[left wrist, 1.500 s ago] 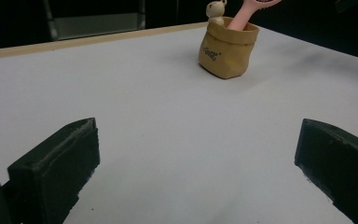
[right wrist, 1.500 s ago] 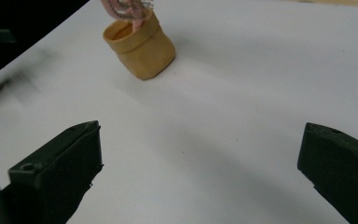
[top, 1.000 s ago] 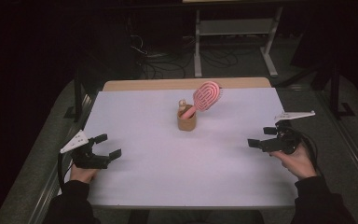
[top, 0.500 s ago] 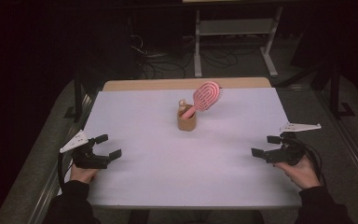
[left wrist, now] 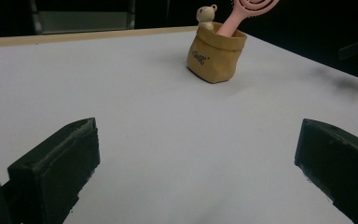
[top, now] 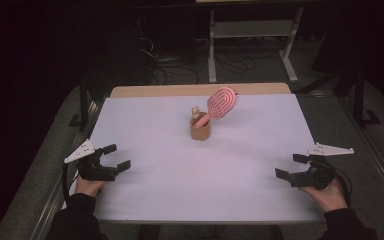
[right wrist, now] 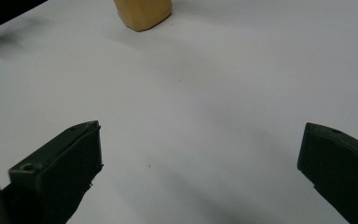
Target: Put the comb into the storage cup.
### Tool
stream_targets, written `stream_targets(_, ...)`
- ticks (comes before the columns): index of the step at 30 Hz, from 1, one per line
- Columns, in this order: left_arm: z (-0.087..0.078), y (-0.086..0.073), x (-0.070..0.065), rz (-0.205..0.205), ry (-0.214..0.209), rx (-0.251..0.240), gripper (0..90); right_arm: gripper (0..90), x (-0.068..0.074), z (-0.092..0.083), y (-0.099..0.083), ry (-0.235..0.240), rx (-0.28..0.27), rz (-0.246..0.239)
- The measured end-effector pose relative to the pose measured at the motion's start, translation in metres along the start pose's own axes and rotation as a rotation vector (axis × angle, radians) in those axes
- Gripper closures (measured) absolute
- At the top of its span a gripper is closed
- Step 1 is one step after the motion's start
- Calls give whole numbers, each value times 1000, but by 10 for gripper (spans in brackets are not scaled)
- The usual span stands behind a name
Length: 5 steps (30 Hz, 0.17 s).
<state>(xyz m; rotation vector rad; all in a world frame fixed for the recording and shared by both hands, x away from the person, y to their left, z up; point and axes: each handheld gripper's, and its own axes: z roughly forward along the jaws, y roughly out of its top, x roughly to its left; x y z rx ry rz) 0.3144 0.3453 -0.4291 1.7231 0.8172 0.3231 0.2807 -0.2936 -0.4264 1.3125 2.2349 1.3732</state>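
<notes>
A small tan pouch (top: pixel 200 130) stands upright near the middle of the white tabletop (top: pixel 180 200), towards its far side, well apart from both grippers; the pink hairbrush (top: pixel 219 105) planted in it leans to the right, its handle sunk out of sight inside the pouch and, in the left gripper view, its oval head cut off by the top edge; a little cream bear figure (left wrist: pixel 206 15) peeks over the rim beside the handle, too small to make out in detail; dark lettering is printed on the pouch's front in the left gripper view, too small to read with any certainty; in the right gripper view only the pouch's lower part (right wrist: pixel 143 14) shows, the rest lost above the frame. The pouch is soft-sided with a rolled rim; the brush head is an open pattern of looping pink ribs. The left gripper (top: pixel 113 157) rests at the near left corner, its jaws spread wide with nothing between them; the right gripper (top: pixel 291 166) sits near the right edge, jaws likewise wide apart and empty; the room beyond the tabletop lies in deep shadow.
</notes>
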Motion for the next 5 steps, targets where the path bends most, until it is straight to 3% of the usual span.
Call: stream_targets(5, 2, 0, 1, 2, -3, 5, 0, 0, 3, 1, -6, -6, 18, -5)
